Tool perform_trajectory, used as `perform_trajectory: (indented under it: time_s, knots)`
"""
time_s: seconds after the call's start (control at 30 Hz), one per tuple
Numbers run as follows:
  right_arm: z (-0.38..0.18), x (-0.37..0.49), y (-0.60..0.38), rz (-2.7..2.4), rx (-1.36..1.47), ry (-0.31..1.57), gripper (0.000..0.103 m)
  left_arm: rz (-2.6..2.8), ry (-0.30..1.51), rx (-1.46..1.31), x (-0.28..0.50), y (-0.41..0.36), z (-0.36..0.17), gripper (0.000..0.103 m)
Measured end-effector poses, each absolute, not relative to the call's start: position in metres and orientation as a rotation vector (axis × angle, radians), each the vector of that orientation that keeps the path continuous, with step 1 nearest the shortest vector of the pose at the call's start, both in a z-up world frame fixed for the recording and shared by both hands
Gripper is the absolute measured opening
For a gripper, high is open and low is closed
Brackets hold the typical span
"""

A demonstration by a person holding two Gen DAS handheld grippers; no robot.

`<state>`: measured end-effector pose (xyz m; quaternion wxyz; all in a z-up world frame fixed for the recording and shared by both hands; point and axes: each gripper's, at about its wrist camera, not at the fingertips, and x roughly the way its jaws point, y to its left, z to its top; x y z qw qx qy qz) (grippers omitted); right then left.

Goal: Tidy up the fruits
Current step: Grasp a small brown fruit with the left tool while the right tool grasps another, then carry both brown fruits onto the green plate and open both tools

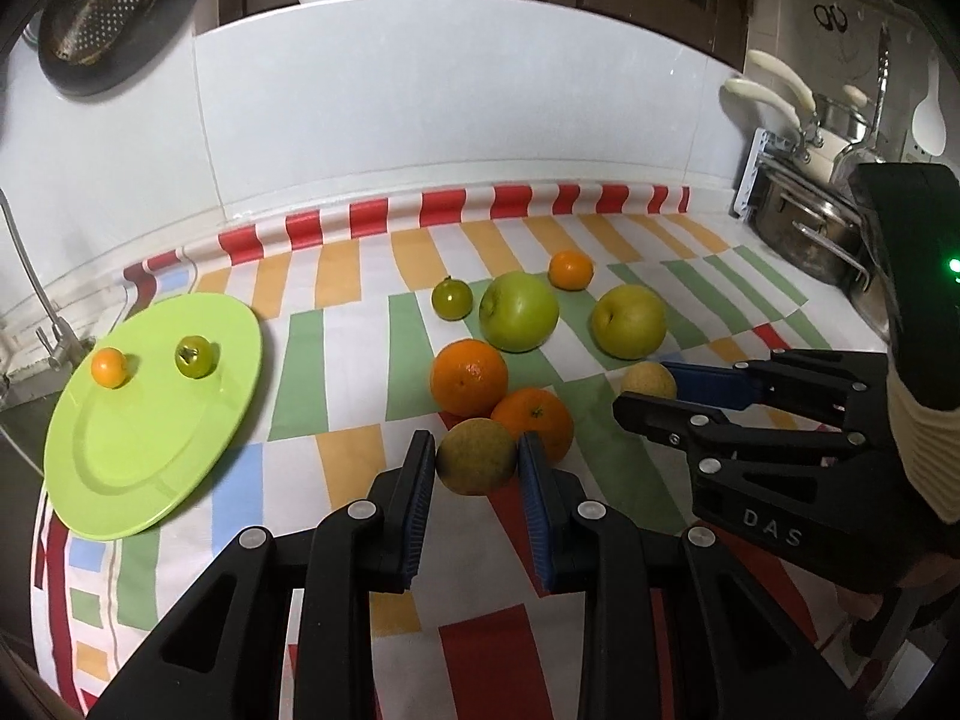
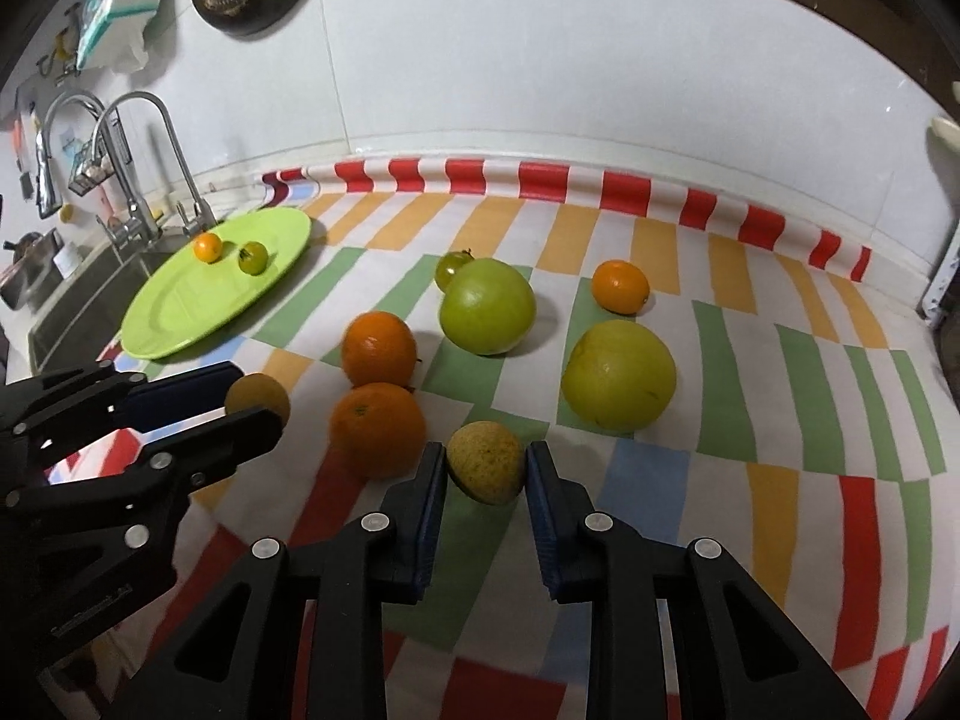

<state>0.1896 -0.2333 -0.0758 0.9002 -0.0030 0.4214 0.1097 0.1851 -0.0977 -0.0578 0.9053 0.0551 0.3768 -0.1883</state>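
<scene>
Left gripper (image 1: 477, 453) clamped on a brownish round fruit (image 1: 475, 455), fingers angled downward toward twelve o'clock. Right gripper (image 2: 487, 468) likewise closed on a speckled yellow-brown fruit (image 2: 487, 469). Side by side, right one at the left's three o'clock.

White tiled wall (image 1: 450, 102) backs a counter under a striped cloth (image 2: 750, 360); sink taps (image 2: 129, 180) stand beside it.

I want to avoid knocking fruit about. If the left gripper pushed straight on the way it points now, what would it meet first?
The left gripper, shut on a brownish fruit, would probably push that fruit into the orange just beyond it; depth is hard to judge.
</scene>
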Motion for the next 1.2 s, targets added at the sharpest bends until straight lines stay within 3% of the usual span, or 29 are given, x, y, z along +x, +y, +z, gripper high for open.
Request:
perform_trajectory:
  time_s: [0.5, 1.2]
  knots:
    - [-0.024, 0.150, -0.208, 0.194, 0.007, 0.766, 0.028, -0.367, 0.678, 0.099, 0.153, -0.064, -0.018, 0.029]
    - [0.009, 0.136, -0.108, 0.251, 0.013, 0.667, 0.028, -0.277, 0.592, 0.108, 0.132, 0.044, 0.012, 0.029]
